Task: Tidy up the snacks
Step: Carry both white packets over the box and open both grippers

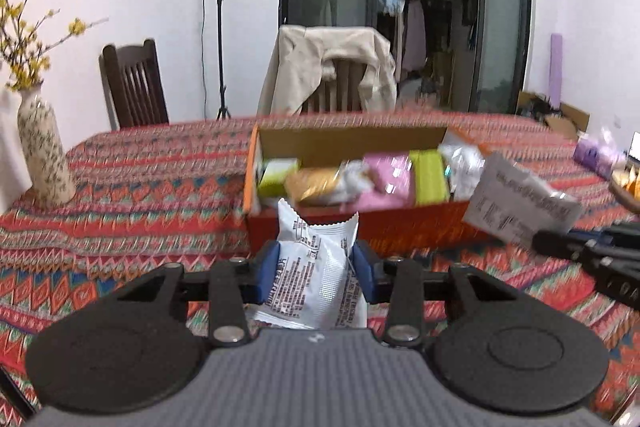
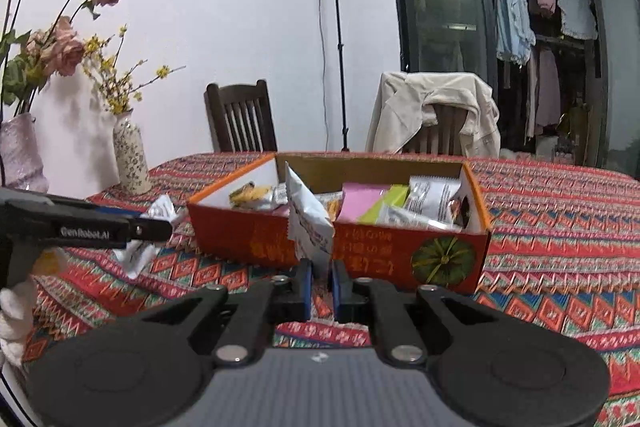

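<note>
An orange cardboard box [image 1: 360,227] stands on the patterned tablecloth and holds several snack packs; it also shows in the right wrist view [image 2: 360,251]. My left gripper [image 1: 318,267] is shut on a white snack packet [image 1: 316,267], held in front of the box's near wall. My right gripper [image 2: 320,283] is shut on another white snack packet [image 2: 308,219], held upright just in front of the box. In the left wrist view the right gripper [image 1: 560,243] shows at the right with its packet [image 1: 520,203]. In the right wrist view the left gripper [image 2: 152,227] shows at the left with its packet [image 2: 140,251].
A patterned vase [image 1: 44,155] with yellow flowers stands at the table's left, and a pink vase [image 2: 20,155] is beside it. Two chairs [image 2: 240,119] stand behind the table, one draped with a beige coat [image 2: 436,111]. A purple pack [image 1: 596,155] lies at the far right.
</note>
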`<state>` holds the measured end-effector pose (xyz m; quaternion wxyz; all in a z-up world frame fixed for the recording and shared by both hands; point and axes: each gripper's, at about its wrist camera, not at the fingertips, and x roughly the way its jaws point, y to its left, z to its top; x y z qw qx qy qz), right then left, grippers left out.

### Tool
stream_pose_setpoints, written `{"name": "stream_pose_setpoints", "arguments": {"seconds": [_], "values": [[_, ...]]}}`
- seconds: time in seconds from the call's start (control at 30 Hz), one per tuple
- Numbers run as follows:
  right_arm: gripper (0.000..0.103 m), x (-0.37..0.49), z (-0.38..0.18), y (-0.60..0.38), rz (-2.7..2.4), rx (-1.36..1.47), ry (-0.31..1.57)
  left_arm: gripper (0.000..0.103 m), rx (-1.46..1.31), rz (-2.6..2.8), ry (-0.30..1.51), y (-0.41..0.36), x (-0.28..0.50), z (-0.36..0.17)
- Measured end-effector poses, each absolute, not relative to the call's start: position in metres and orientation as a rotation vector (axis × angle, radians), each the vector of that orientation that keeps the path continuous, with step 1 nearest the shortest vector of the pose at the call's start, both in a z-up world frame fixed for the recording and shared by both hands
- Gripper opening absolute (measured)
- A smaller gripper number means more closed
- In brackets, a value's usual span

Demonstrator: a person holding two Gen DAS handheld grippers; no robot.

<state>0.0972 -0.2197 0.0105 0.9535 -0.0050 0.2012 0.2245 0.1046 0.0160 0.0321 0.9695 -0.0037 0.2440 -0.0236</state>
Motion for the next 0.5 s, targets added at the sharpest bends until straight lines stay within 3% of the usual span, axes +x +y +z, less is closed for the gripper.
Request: {"name": "stream_pose_setpoints", "arguments": {"seconds": [0.5], "values": [[0.01, 0.156, 0.045, -0.211, 0.388, 0.017, 0.349, 0.041, -0.101, -0.044, 0.386, -0.014, 0.162, 0.076]]}}
